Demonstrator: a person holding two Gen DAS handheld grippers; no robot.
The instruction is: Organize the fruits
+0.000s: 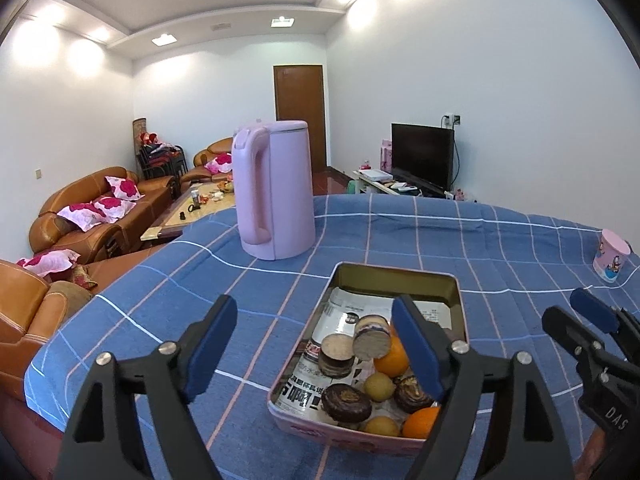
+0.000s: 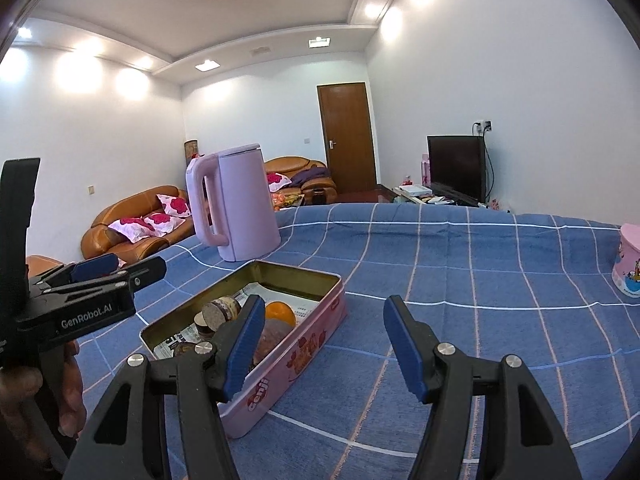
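Both our grippers' fingers gape empty; the fruit tin (image 1: 456,312) lies at two o'clock past our left gripper (image 1: 316,354), at ten o'clock of our right gripper (image 2: 324,346).

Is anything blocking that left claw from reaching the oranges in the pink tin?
Nothing blocks it from above. The open left gripper hovers over the pink rectangular tin, empty. The oranges lie uncovered, though brown round cakes and small yellow fruits crowd against them.

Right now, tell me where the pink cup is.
The pink cup stands at the far right edge of both views, on the blue checked cloth, well right of the tin and kettle.
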